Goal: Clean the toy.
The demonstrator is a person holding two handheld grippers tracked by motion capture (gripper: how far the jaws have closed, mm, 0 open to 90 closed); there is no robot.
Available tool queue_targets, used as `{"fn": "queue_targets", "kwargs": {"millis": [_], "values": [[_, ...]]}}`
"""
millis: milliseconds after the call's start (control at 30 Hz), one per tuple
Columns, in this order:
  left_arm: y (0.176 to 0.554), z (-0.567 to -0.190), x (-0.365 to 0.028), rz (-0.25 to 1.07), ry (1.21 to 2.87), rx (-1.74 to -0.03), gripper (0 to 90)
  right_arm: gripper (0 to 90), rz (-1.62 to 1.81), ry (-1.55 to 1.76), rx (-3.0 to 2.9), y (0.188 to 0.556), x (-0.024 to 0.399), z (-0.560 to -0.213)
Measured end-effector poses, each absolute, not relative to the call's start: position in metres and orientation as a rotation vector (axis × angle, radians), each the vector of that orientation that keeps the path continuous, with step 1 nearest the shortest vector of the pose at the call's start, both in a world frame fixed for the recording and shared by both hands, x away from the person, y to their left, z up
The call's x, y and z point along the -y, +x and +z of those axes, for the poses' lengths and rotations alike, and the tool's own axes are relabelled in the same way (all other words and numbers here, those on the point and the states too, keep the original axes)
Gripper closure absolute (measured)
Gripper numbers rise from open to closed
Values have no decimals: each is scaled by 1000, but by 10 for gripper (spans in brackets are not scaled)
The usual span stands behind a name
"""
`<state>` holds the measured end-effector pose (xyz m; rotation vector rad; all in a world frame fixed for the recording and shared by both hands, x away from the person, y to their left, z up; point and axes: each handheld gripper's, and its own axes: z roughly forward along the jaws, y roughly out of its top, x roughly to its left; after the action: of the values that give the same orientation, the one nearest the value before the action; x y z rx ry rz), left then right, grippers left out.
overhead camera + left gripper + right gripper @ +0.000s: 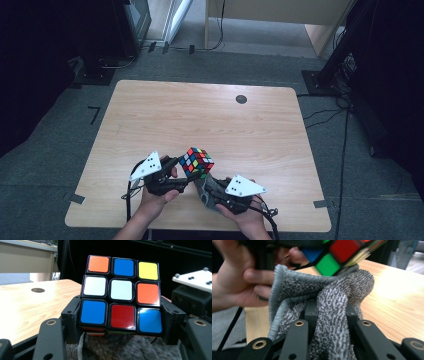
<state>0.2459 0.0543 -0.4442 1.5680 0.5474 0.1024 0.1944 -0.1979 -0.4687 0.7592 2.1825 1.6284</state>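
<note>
Plastic, hard and light by the look of it, the multicoloured puzzle cube [121,293] should handle as a stiff block whose glossy stickered faces could slip, and whose layers may twist if gripped off-centre; its flat opposite sides are the place to hold it. The left gripper [176,176] does just that, its jaws clamped on the cube's bottom row, keeping it raised above the near edge of the light wooden table [210,117]. The face toward that gripper shows orange, blue, yellow, white and red squares. Beneath it, the right gripper [206,186] is closed on a bunched, speckled grey knitted cloth [329,305], soft and limp, pressed against the cube's underside.
</note>
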Motion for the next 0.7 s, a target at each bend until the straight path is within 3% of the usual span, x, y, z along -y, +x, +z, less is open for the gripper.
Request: {"fn": "queue_targets", "kwargs": {"millis": [267, 533, 700], "values": [[243, -443, -51, 125, 1594, -531, 343, 736, 1673, 851, -2014, 199, 219, -454], [248, -442, -58, 131, 1573, -563, 343, 734, 1590, 723, -2161, 193, 197, -464], [250, -443, -61, 138, 1577, -596, 343, 721, 1528, 950, -2049, 210, 224, -465]]}}
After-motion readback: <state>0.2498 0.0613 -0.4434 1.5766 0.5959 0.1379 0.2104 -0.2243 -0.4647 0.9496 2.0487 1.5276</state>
